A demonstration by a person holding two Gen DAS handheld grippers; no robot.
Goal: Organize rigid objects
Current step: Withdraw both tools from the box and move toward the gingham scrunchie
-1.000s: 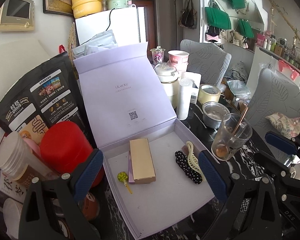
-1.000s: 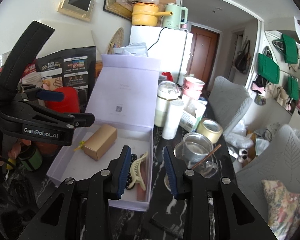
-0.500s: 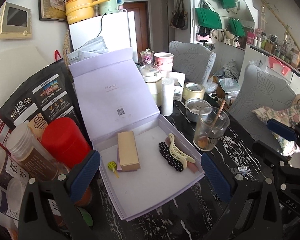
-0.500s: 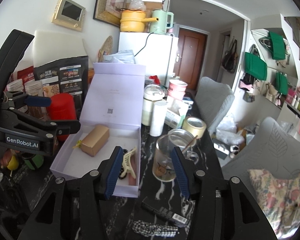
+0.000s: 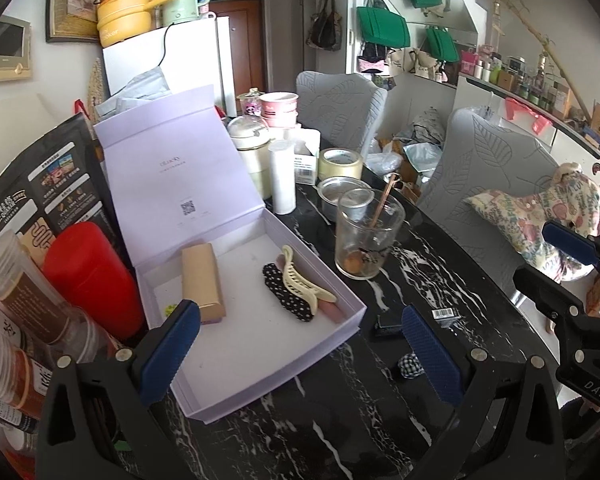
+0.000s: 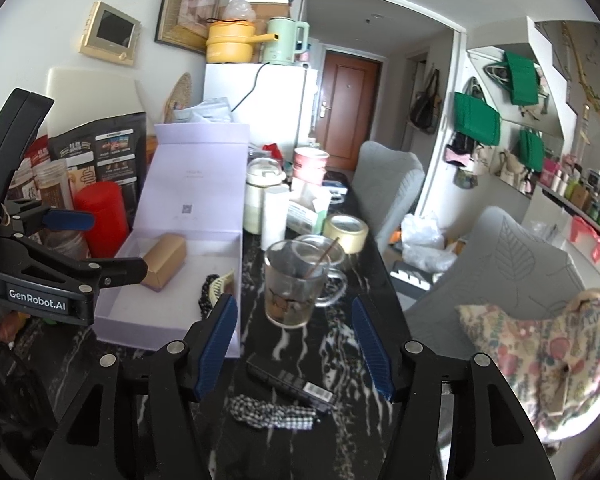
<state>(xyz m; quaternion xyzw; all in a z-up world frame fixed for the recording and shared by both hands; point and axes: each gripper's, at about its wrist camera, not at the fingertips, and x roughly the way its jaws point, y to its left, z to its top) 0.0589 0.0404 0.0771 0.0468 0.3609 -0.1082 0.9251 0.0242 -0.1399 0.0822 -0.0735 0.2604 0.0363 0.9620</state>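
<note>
A lavender box (image 5: 284, 380) (image 6: 160, 332) lies open on the black marble table, lid up. Inside it are a gold carton (image 5: 202, 280) (image 6: 165, 261), a cream claw clip (image 5: 300, 280), a black dotted hair piece (image 5: 284, 292) and a small yellow-green item (image 5: 169, 309). My left gripper (image 5: 300, 346) (image 6: 100, 244) is open over the box's near corner and holds nothing. My right gripper (image 6: 295, 338) (image 5: 552, 268) hangs right of the box; its jaws are opening, with nothing gripped. Below it lie a black barcoded bar (image 6: 292, 384) (image 5: 388, 326) and a checked cloth band (image 6: 272, 412) (image 5: 410, 364).
A glass mug (image 6: 292, 288) with a stick stands just beyond my right fingers. Behind it are a tape roll (image 6: 346, 232), a steel bowl (image 5: 340, 196) and white canisters. A red can (image 5: 88, 276), jars and a black bag crowd the box's left. Grey chairs line the right.
Both grippers have pulled back from the box toward the table's near edge. The right jaws have widened. The black bar and checked band have come into view.
</note>
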